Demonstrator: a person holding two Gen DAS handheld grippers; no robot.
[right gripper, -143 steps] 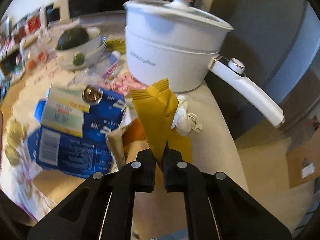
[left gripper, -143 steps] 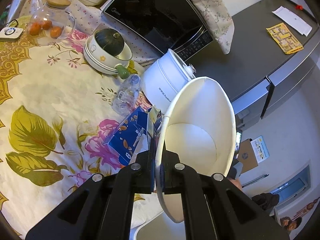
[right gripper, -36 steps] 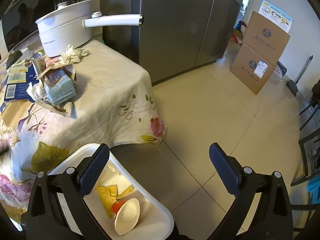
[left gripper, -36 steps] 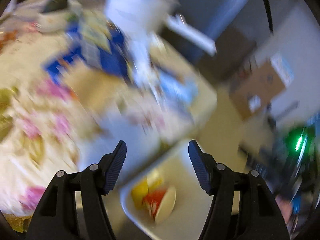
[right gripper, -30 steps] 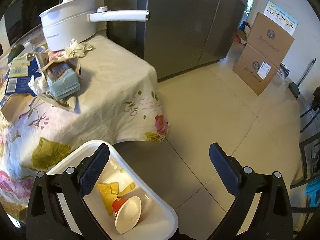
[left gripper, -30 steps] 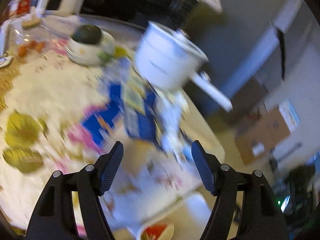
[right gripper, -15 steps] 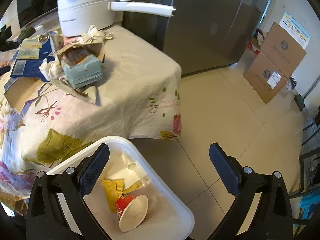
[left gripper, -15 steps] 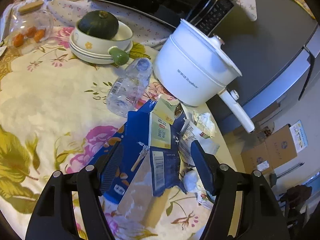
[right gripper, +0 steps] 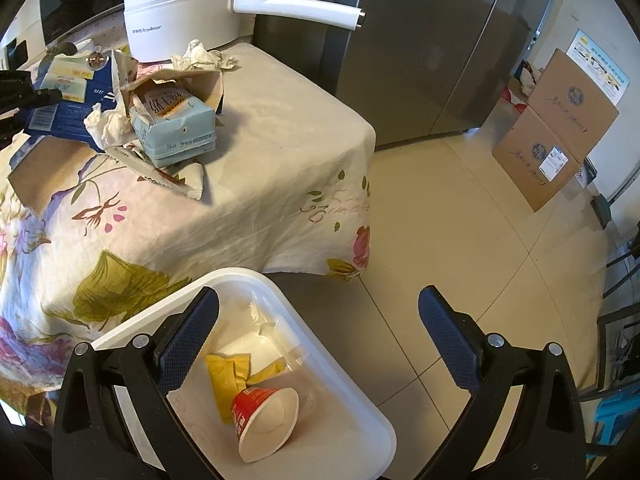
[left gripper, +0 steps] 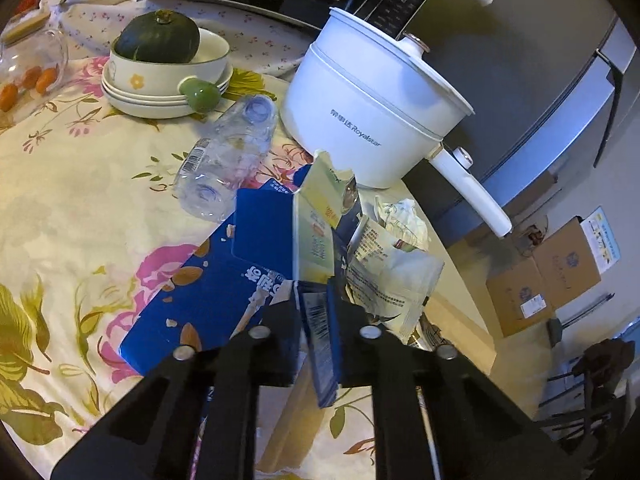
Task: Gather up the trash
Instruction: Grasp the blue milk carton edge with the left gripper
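My left gripper (left gripper: 316,312) has just been closing and now pinches a flap of the flattened blue cardboard carton (left gripper: 224,280) lying on the flower-printed tablecloth (left gripper: 80,184); the pads hide the flap's edges, and the carton's near end runs under the gripper body, out of sight. A cream label panel (left gripper: 314,220) stands up from the carton and blocks what lies directly behind it. Beside it a printed white foil pouch (left gripper: 388,268) is half covered; I cannot read its text. My right gripper (right gripper: 316,336) hangs over the white plastic bin (right gripper: 352,392) with fingers spread wide, nothing between them. In the bin: a red paper cup (right gripper: 264,416) on its side and a yellow wrapper (right gripper: 226,376), partly masked by the left finger (right gripper: 188,336). The bin's near corner is cut off.
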